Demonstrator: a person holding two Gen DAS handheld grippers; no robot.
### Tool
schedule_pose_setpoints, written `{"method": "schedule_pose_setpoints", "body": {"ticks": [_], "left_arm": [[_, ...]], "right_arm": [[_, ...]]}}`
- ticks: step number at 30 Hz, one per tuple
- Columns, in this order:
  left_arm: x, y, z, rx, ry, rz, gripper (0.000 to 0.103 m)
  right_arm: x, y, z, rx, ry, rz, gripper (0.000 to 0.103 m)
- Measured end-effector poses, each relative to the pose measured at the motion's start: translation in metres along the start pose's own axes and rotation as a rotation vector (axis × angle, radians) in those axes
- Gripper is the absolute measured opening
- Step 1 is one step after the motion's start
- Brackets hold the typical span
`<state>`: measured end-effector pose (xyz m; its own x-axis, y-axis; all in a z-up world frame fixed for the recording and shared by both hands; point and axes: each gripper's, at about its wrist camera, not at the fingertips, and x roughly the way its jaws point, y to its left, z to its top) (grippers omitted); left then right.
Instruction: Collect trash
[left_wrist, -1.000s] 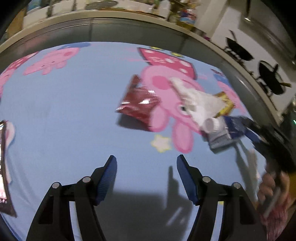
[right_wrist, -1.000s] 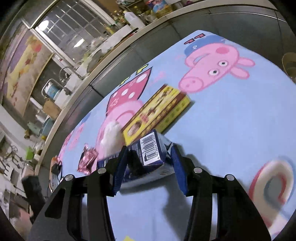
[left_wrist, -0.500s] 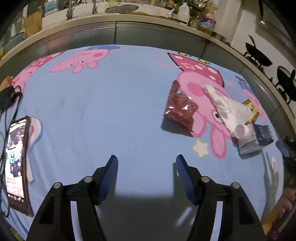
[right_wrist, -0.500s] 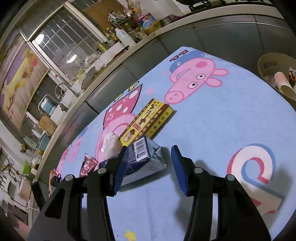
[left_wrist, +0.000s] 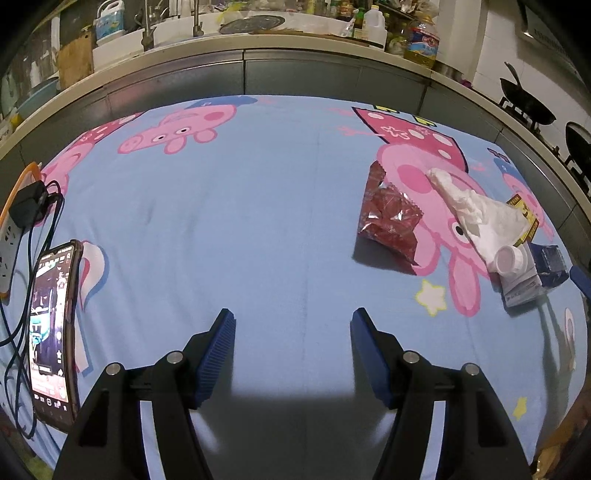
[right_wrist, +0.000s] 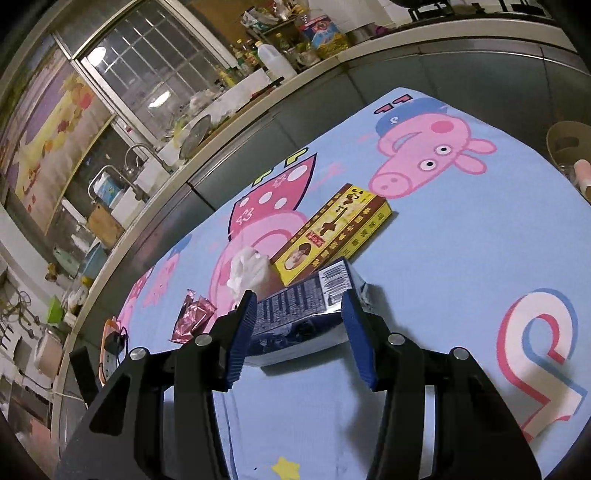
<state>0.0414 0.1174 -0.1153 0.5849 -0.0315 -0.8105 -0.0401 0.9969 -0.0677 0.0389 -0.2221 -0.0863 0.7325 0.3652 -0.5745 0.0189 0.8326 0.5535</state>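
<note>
Blue ribbed pads line the jaws of the right gripper (right_wrist: 298, 308), which stand wide around the near end of a dark blue carton (right_wrist: 301, 314) without visibly pressing it; whether either pad touches cannot be told. The carton lies flat on the desk (right_wrist: 461, 258), which is covered in a light blue cartoon-pig cloth. Its long axis runs roughly across the gap between the jaws, and the barcoded end points up and to the right, toward a yellow box (right_wrist: 334, 234). In the left wrist view the carton's (left_wrist: 535, 271) white screw cap (left_wrist: 509, 258) faces the left gripper.

The yellow box lies just beyond the carton, its long axis slanting from near left to far right. A crumpled white tissue (right_wrist: 249, 271) sits just beside the box's near end, close to the carton. Farther left, apart from these, lies a red foil wrapper (right_wrist: 194, 319).

The left gripper (left_wrist: 293, 323) has its jaws wide, with nothing between them, above bare cloth well apart from the trash. At the desk's left edge a phone (left_wrist: 51, 328) with a lit screen lies beside a power strip (left_wrist: 9, 236) with a black charger plugged in. Past the desk's right corner a beige bin (right_wrist: 569, 147) shows.
</note>
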Motion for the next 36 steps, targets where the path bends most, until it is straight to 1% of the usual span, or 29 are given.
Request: {"method": "schedule_pose_setpoints", "body": {"ticks": [13,22,23,24,26,29,30,32,34,36], "left_arm": [[0.004,-0.002,0.004,0.019,-0.013,0.004,0.071],[0.006,0.001,0.008,0.013,-0.024,-0.017,0.072],[0.006,0.003,0.009,0.003,-0.022,-0.034,0.072],[0.006,0.005,0.011,-0.007,-0.019,-0.053,0.068],[0.006,0.010,0.019,-0.033,-0.004,-0.127,0.062],[0.004,0.009,0.030,-0.054,-0.013,-0.185,0.062],[0.003,0.007,0.036,-0.057,-0.019,-0.216,0.062],[0.003,0.000,0.045,-0.058,-0.025,-0.264,0.062],[0.005,-0.006,0.052,-0.053,-0.025,-0.297,0.062],[0.011,-0.014,0.057,-0.042,-0.015,-0.310,0.062]], "right_arm": [[0.012,0.015,0.002,-0.031,0.020,0.000,0.048],[0.019,0.024,0.003,-0.052,0.027,-0.012,0.048],[0.020,0.025,0.003,-0.056,0.026,-0.014,0.048],[0.020,0.026,0.003,-0.062,0.026,-0.018,0.048],[0.022,0.028,0.003,-0.075,0.025,-0.025,0.048],[0.025,0.032,0.004,-0.098,0.027,-0.036,0.048],[0.027,0.035,0.005,-0.110,0.028,-0.043,0.048],[0.031,0.041,0.006,-0.152,0.036,-0.072,0.048],[0.036,0.050,0.009,-0.198,0.052,-0.103,0.048],[0.045,0.054,0.016,-0.218,0.096,-0.099,0.048]]}}
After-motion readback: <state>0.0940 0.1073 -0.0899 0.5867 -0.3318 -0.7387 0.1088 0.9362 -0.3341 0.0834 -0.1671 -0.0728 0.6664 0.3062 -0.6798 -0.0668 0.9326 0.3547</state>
